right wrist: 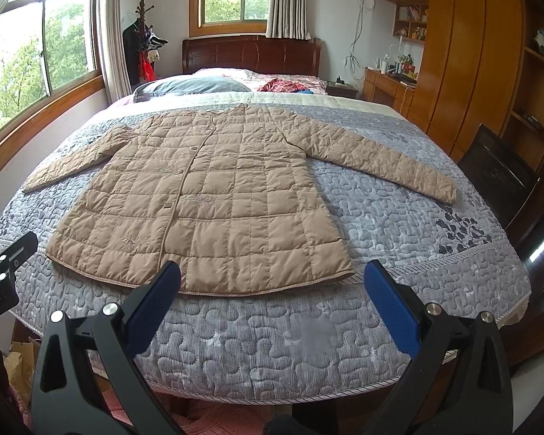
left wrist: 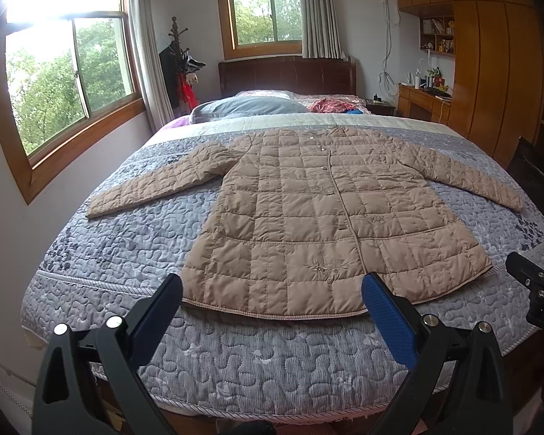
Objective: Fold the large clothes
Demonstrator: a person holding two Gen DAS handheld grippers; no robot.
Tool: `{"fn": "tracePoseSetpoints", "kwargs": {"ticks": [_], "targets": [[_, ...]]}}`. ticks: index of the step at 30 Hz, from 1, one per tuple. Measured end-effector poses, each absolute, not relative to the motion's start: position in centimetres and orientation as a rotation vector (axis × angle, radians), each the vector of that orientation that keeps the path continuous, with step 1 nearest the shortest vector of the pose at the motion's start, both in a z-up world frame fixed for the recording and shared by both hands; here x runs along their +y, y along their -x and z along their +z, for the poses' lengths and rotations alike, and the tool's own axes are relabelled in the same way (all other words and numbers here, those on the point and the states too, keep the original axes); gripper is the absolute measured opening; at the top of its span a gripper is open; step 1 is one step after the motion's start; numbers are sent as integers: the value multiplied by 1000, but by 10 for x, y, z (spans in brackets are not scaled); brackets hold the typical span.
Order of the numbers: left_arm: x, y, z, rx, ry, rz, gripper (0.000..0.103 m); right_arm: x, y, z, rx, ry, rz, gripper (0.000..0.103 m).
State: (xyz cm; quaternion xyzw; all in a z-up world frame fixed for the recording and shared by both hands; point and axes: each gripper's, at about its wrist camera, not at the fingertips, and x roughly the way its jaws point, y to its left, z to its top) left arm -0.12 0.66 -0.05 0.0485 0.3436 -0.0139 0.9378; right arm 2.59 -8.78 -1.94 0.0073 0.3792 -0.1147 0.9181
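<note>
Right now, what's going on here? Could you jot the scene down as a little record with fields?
Garment: tan quilted coat, lying flat, front up, closed
Sleeves: both spread out to the sides
Surface: bed with grey-blue quilted cover
Left hand-held gripper: open, empty, near the coat's hem
Right hand-held gripper: open, empty, near the hem
Folding: not yet begun
Behind the coat: grey pillow, wooden headboard
</note>
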Motion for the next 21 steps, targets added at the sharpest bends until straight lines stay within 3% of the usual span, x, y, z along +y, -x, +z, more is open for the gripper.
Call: {"fn": "tracePoseSetpoints", "kwargs": {"ticks": [21], "targets": [[13, 2, 0, 702, -103, -30, 99, -85, -30, -21, 781, -15, -233, 100]]}}
